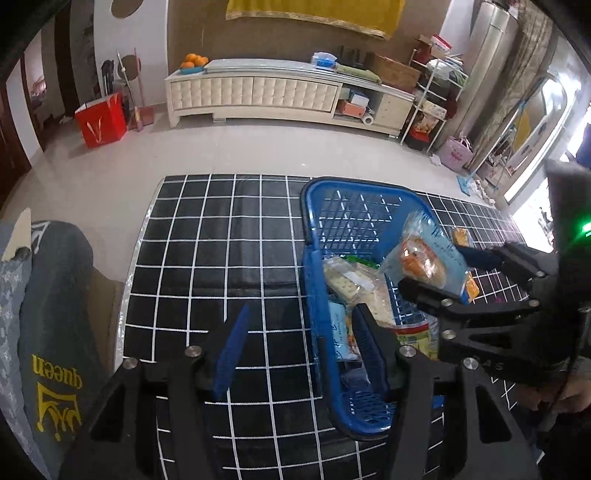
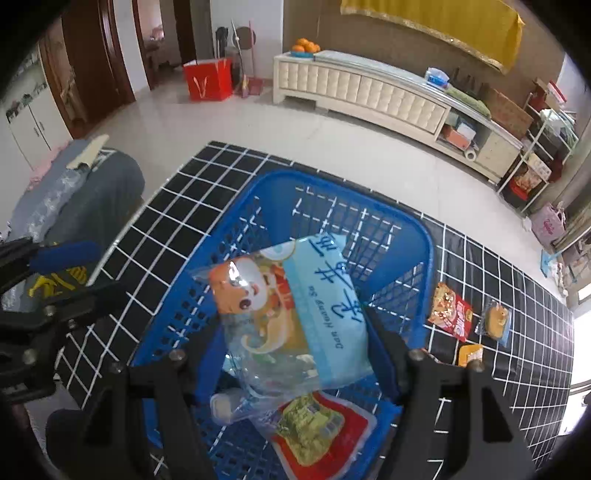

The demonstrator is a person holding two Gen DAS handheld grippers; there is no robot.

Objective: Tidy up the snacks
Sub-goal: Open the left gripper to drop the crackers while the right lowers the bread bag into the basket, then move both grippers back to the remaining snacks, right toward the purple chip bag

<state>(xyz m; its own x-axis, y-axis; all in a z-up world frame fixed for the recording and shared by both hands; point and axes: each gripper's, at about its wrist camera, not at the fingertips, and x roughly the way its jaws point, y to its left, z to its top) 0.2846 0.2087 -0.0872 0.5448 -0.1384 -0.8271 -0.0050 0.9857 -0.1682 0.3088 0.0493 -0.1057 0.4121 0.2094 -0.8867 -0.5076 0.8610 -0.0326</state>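
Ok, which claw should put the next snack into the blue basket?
Right. The right claw grips the light blue snack bag above the blue basket, probably needing only a release. The left claw is open and empty.

We see a home living room: a long cream cabinet [image 1: 280,94] with padded door fronts stands against a brown wall, a plate of oranges [image 1: 194,61] on its top and a yellow cloth [image 1: 314,14] hanging above. A red paper bag [image 1: 101,120] and a broom sit on the pale tiled floor [image 1: 258,147], dark wooden doors [image 2: 96,62] open to other rooms, and cluttered shelves [image 1: 432,107] fill the corner
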